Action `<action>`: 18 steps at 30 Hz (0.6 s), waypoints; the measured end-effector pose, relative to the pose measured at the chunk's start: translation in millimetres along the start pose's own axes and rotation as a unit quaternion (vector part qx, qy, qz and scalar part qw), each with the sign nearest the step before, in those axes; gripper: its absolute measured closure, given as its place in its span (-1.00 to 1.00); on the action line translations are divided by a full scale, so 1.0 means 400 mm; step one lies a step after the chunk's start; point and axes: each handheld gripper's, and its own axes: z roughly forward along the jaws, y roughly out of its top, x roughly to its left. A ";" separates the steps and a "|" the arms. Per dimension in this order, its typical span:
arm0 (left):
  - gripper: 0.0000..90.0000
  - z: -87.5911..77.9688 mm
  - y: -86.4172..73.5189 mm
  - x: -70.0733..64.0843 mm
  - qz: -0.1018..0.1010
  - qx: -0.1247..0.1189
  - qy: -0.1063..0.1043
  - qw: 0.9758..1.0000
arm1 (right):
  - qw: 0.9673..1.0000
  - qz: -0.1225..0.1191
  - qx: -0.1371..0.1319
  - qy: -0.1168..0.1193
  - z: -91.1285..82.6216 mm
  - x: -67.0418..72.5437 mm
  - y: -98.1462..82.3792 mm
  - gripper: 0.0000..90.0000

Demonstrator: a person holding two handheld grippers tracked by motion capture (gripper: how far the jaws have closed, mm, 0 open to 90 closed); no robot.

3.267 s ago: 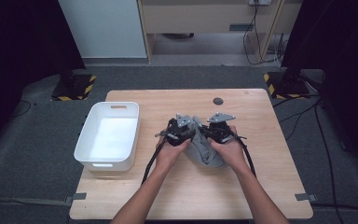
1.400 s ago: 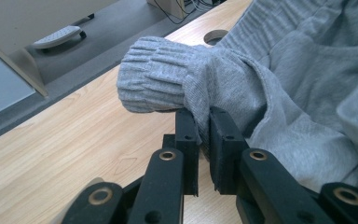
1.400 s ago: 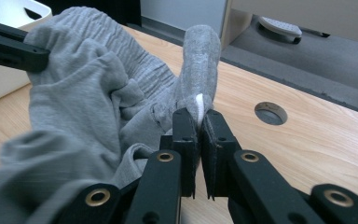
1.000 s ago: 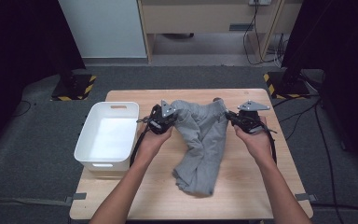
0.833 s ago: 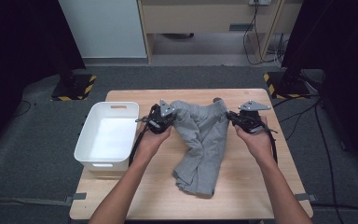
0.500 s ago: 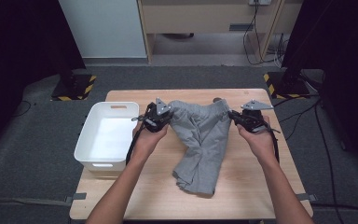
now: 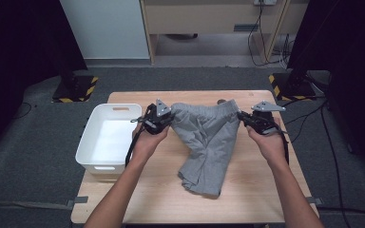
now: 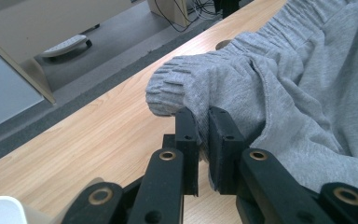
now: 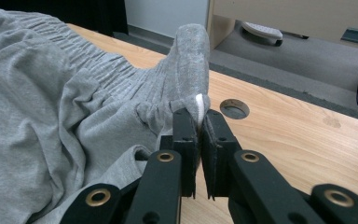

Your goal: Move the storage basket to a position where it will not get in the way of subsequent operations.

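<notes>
Both tongs are gripping the grey shorts (image 7: 204, 142) at the waistband: the left tongs (image 7: 167, 118) are pinching one corner, the right tongs (image 7: 241, 118) the other. The shorts are stretching between them, legs trailing nearer across the surface (image 7: 247, 190). A white bin (image 7: 105, 142) is sitting just outside the left tongs.

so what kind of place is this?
Probably a lab recording bay, not a home: small light wooden table on grey carpet, black stands with yellow-black hazard-striped bases, loose cables under a beige desk.
</notes>
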 end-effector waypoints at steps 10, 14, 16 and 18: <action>0.84 -0.022 0.009 0.019 0.001 -0.006 0.006 1.000 | 1.000 0.003 -0.009 -0.001 -0.020 -0.012 0.007 0.89; 0.84 -0.027 0.014 0.019 0.007 -0.007 0.010 1.000 | 1.000 -0.002 -0.012 -0.002 -0.027 -0.013 0.016 0.89; 0.84 -0.030 0.018 0.018 0.010 -0.008 0.011 1.000 | 1.000 -0.003 -0.015 -0.003 -0.031 -0.012 0.021 0.89; 0.84 -0.035 0.021 0.018 0.011 -0.010 0.011 1.000 | 1.000 -0.005 -0.017 -0.003 -0.037 -0.012 0.027 0.89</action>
